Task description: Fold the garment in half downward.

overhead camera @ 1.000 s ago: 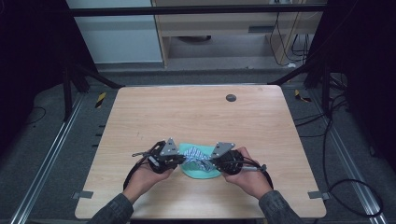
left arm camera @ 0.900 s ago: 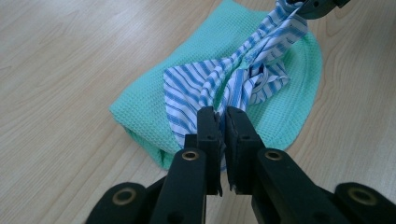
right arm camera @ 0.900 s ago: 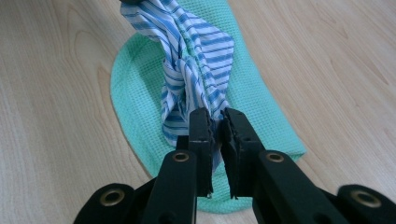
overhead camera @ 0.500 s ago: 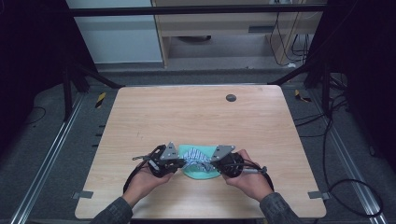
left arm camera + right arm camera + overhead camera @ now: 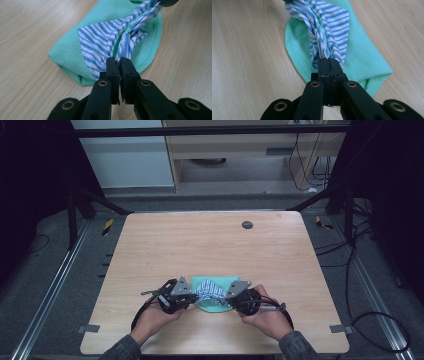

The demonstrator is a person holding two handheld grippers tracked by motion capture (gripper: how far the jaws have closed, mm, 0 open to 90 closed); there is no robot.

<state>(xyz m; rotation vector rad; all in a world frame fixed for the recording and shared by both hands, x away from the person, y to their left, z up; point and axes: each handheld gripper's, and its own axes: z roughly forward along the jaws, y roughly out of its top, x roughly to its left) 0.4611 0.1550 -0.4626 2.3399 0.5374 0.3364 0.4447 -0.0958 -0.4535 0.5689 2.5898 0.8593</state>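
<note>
At the near edge of the counter [image 5: 150, 245], the left gripper [image 5: 117, 63] and right gripper [image 5: 329, 62] each pinch an end of a striped cloth [image 5: 105, 42], jaws closed tight on it, stretched over a folded green towel [image 5: 75, 50]. Soft, light fabric, best held by its ends. Gripper views show pinched folds; the high view shows a dark disc [image 5: 247, 224] at the far edge
</note>
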